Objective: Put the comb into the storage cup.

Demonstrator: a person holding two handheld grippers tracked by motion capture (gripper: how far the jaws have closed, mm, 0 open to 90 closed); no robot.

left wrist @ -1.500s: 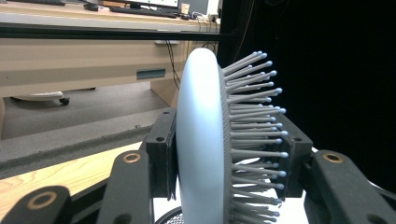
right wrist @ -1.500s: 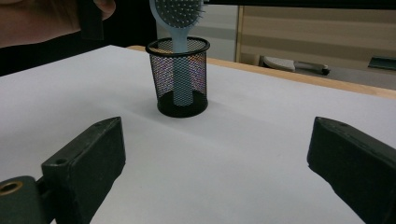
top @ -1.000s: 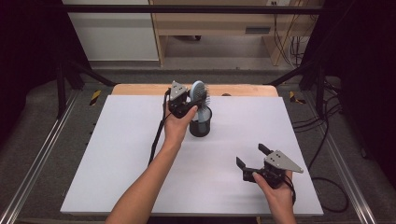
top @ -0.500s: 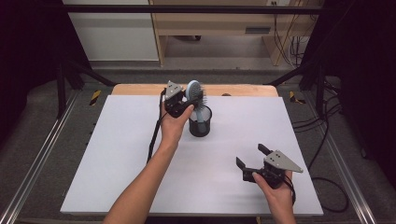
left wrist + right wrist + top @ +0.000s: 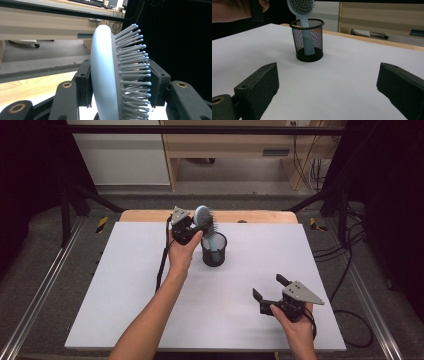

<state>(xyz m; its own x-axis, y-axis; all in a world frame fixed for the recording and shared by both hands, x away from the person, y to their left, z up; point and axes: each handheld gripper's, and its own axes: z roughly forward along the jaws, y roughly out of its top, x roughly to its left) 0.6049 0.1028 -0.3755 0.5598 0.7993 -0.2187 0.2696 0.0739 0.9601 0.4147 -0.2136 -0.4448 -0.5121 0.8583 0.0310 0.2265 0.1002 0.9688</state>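
White surface on a wooden top, framed by rails and dark curtains

The white surface lies bare across most of its width, and a strip of light wood shows along its far edge. Metal rails run along the floor beside its left and right edges. Yellow-and-black markers sit on the grey floor near both far corners. Black cables trail down past the right edge. Beyond the far edge stand a white cabinet and a wooden bench.
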